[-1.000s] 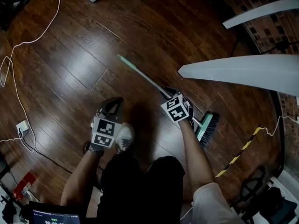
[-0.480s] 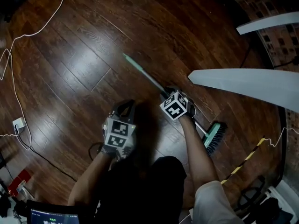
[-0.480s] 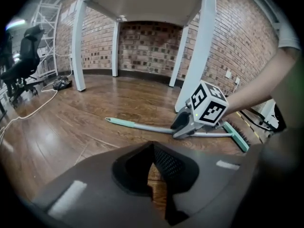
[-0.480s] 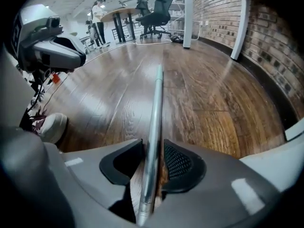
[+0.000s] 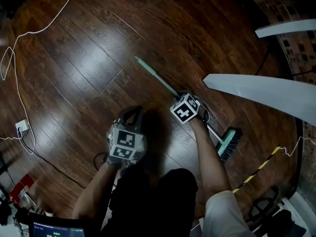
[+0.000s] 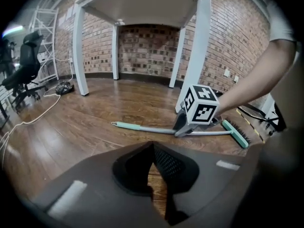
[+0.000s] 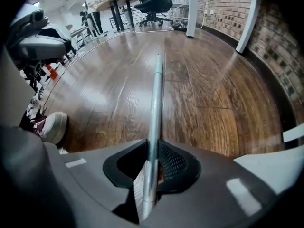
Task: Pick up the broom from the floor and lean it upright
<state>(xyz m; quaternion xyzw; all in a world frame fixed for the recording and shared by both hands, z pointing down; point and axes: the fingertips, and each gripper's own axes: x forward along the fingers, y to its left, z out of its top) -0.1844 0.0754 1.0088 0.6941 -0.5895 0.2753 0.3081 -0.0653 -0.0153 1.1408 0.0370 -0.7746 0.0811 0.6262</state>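
Right gripper (image 7: 152, 164) just closed on broom (image 5: 155, 75) (floor-level)

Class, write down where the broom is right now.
In the head view the broom lies on the wooden floor right of centre, its handle between the right gripper's jaws, which have just been closing on it.

I see a dark brown wood floor (image 5: 98, 58) that shines under the lights. A red brick wall (image 6: 152, 46) stands at the back. In front of it is a big white table (image 6: 142, 4) on tall white legs. A thin white cable (image 5: 29, 33) snakes over the floor. A black office chair (image 6: 23, 56) sits off to one side.
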